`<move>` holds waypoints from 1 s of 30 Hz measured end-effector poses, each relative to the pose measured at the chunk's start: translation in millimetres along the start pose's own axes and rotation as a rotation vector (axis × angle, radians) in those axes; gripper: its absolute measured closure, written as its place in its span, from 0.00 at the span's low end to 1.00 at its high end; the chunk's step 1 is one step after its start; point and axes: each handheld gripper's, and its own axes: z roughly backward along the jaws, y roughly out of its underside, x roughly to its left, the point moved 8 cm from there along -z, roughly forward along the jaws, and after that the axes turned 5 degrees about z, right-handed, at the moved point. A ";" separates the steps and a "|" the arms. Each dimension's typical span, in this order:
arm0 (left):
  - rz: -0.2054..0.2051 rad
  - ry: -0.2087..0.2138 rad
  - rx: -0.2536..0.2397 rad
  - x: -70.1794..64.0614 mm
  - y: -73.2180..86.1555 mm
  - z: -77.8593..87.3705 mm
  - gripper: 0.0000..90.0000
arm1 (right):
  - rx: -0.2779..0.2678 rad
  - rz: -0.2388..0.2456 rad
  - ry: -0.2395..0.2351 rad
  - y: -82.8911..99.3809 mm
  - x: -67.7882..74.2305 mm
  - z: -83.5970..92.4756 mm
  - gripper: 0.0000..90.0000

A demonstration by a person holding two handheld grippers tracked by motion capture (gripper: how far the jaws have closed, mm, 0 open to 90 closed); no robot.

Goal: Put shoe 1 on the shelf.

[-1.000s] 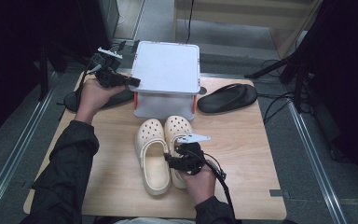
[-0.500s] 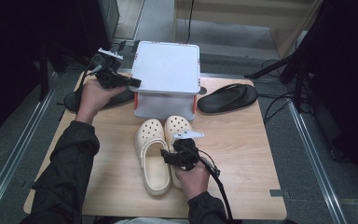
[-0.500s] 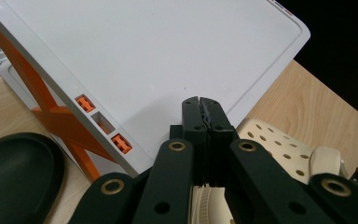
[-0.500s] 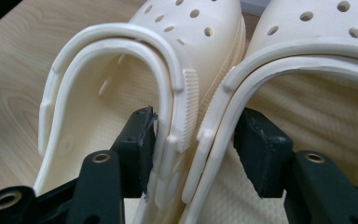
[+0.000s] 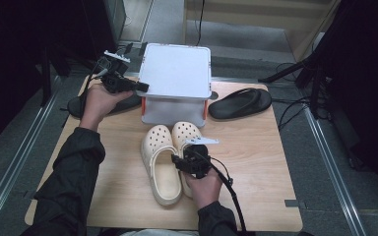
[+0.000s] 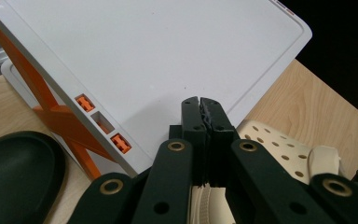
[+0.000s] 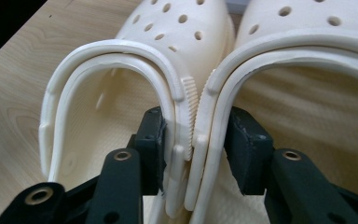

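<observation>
Two cream clogs side by side on the table [image 5: 256,162], toes toward the white box: left clog [image 5: 158,162], right clog [image 5: 187,135]. Inner walls touch at the heel openings.

Right gripper [image 5: 191,162] sits over the heel end of the pair. In the right gripper view, one finger is inside the left clog [image 7: 121,121], the other inside the right clog [image 7: 298,93], with both touching inner walls between them. The fingers [image 7: 151,140] have just been closing. The left finger is against its clog wall; the right one is at or just beside its wall, and I can't tell whether it has firm contact. So it straddles both clogs and a full pinch is not confirmed.

Left gripper [image 5: 140,87] is held at the box's left edge, fingers pressed together with nothing between them. Left gripper view: the shut fingertips [image 6: 200,112] lie over the white lid [image 6: 158,56].

Count:
- 2 cream clogs
- 2 black sandals: one [image 5: 239,102] right of the box, one [image 5: 123,104] left of it, partly under the left hand
- 1 white box [image 5: 177,73] with orange side braces [image 6: 51,107], at the table's far side
</observation>
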 end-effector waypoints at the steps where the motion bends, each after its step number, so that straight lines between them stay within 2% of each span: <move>1: 0.004 0.001 -0.002 -0.1 -0.1 -0.1 1.00 | -0.006 0.005 0.001 -0.7 -1.2 0.3 0.71; 5: 0.005 0.002 -0.002 0.0 -0.1 -0.1 1.00 | -0.001 0.041 0.019 -2.1 -5.3 2.7 0.73; 12: 0.007 -0.001 -0.001 0.1 0.1 0.3 0.99 | 0.014 0.068 -0.018 -7.6 -3.8 6.5 0.74; 16: 0.011 -0.015 0.004 0.2 0.3 1.7 0.99 | 0.013 0.081 -0.054 -16.5 1.7 8.9 0.75; 19: 0.014 -0.008 0.003 0.9 0.5 1.9 0.99 | 0.009 0.087 -0.063 -27.1 1.6 9.7 0.75; 24: 0.017 -0.006 0.001 0.7 0.5 1.7 0.99 | -0.007 0.104 -0.036 -50.1 -7.6 7.7 0.75; 30: 0.012 -0.010 0.002 0.6 0.6 1.7 0.99 | -0.023 0.100 0.004 -72.4 -27.1 -3.0 0.74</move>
